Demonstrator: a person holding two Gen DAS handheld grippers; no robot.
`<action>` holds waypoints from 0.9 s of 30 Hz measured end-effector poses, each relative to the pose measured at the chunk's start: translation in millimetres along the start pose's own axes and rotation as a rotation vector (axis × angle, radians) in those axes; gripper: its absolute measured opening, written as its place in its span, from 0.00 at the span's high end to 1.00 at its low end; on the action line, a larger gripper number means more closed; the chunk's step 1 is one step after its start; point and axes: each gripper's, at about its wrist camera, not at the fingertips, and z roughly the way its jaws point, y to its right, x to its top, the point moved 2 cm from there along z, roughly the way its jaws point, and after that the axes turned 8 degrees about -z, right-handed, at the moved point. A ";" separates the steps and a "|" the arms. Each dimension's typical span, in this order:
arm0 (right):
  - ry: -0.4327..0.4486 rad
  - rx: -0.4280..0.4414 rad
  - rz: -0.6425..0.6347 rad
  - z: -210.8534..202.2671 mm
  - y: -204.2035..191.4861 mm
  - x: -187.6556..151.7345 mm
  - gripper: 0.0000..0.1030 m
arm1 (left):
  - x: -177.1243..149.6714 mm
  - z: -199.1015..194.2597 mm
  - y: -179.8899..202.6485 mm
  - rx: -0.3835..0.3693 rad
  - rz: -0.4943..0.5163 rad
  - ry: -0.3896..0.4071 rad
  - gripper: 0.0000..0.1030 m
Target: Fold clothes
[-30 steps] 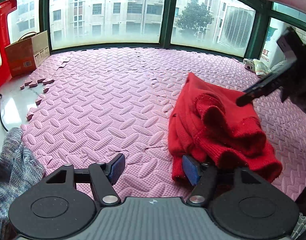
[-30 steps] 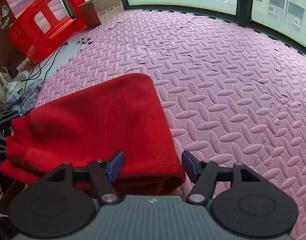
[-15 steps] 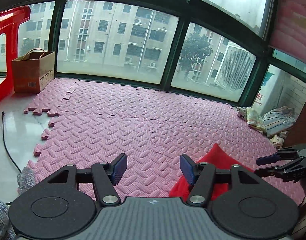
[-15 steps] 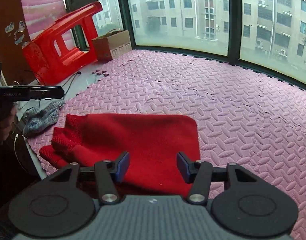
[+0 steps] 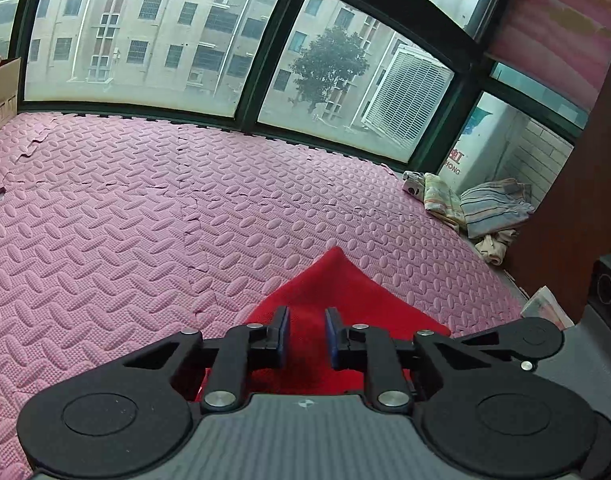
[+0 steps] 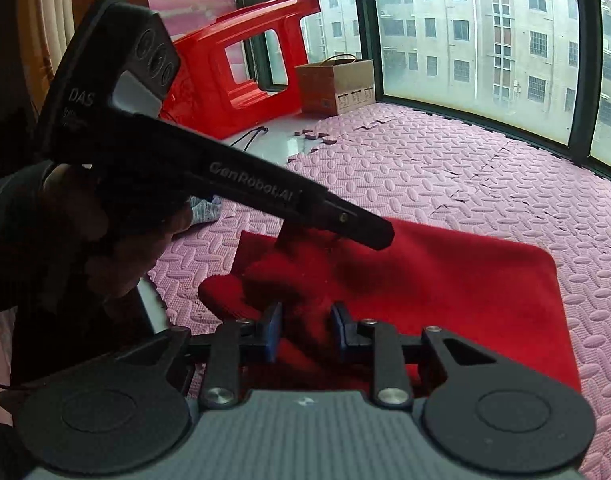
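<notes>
Each view looks forward from just behind its own gripper, low and close over the pink foam floor mat [image 5: 145, 208]. The left wrist view faces the window corner where striped bedding [image 5: 493, 208] lies. The right wrist view faces the opposite end, toward a red plastic stool [image 6: 245, 60] and cardboard box [image 6: 337, 84]. Both share the red sweater [image 5: 337, 280] [image 6: 445, 280] close below, and the right view also catches the left gripper [image 6: 379, 236] from its side.

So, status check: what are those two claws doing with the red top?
Left gripper and right gripper part-open above red sweater, neither gripping. Sweater folded on pink mat. Nothing in the way.
</notes>
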 end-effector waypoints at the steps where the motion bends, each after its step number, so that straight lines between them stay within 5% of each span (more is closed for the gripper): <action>1: -0.010 -0.010 -0.016 4.5 -5.3 -5.4 0.75 | -3.3 3.0 -5.4 0.010 -0.016 -0.011 0.84; 11: 0.068 -0.101 -0.155 -7.1 -24.9 -2.0 0.73 | -12.4 -5.7 -19.6 -0.022 -0.108 0.043 0.88; 27: 0.051 -0.040 -0.233 6.4 -34.4 -11.0 0.55 | -16.1 -11.1 -15.8 0.005 -0.112 0.059 0.88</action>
